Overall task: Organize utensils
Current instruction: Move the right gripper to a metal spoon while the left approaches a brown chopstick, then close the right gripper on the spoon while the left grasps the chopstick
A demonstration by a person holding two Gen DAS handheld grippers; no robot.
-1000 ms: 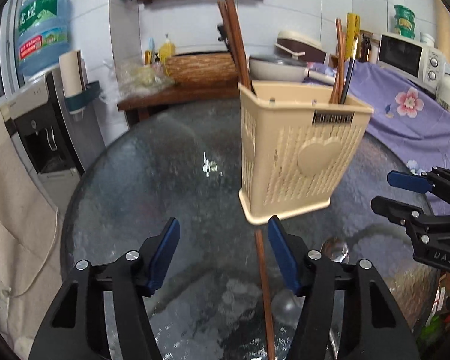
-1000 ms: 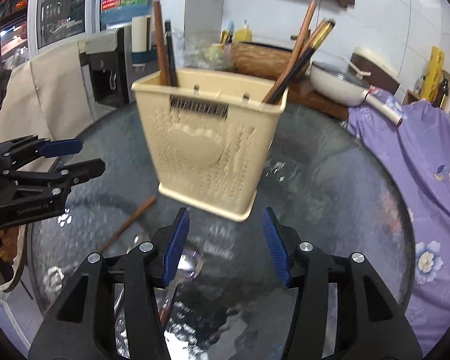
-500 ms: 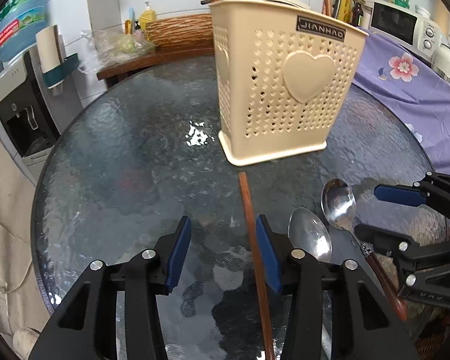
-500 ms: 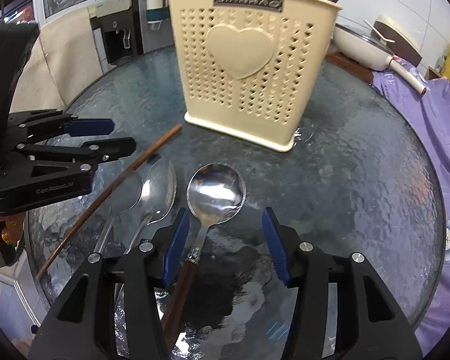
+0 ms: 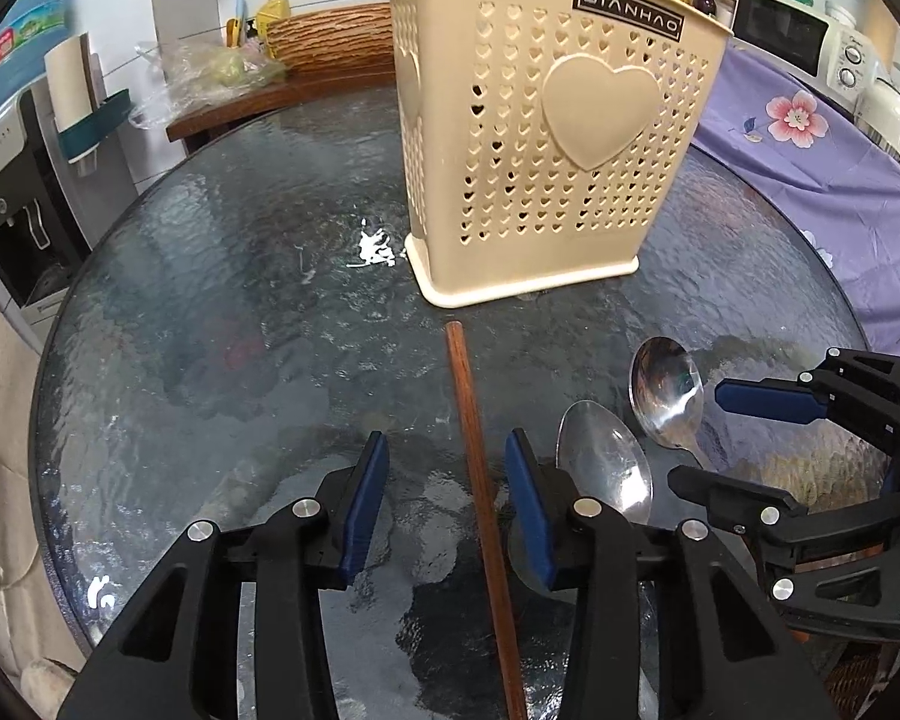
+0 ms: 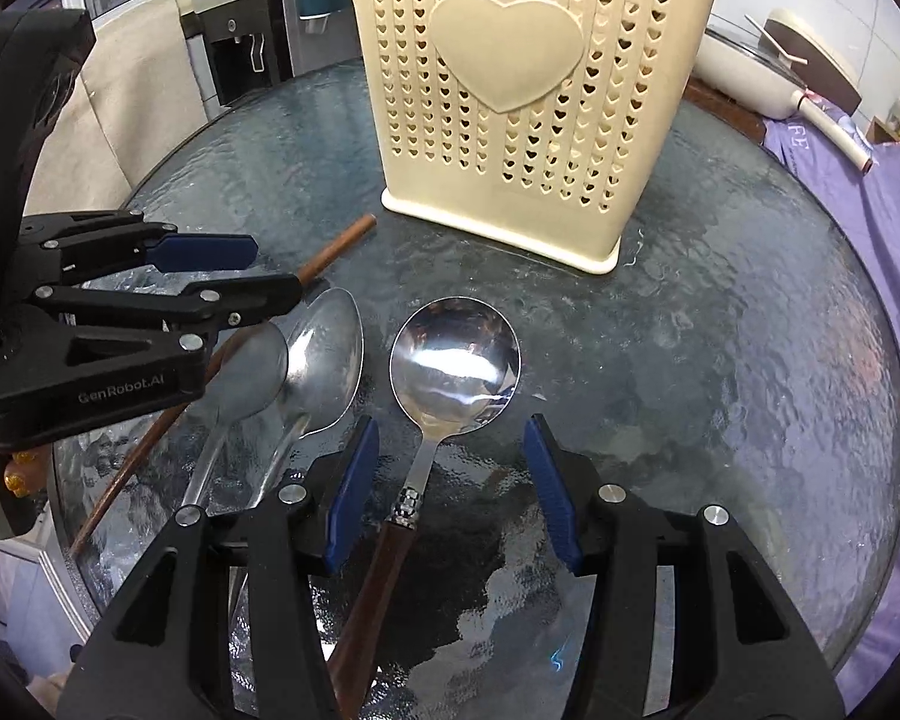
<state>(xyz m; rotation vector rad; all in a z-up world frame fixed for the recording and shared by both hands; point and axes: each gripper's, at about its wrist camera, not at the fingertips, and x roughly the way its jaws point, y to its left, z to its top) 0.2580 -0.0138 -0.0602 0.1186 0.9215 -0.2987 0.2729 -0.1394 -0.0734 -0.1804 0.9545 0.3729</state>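
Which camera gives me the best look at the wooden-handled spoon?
The right wrist view. The wooden-handled spoon lies centred there, round bowl and handle visible between the open jaws. In the left wrist view only its bowl shows at the right, the handle hidden behind the right gripper.

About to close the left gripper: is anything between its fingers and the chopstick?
Nothing visible. The chopstick lies bare on the glass table between the closing jaws of the left gripper, not yet pinched. The nearest spoon lies outside its right finger.
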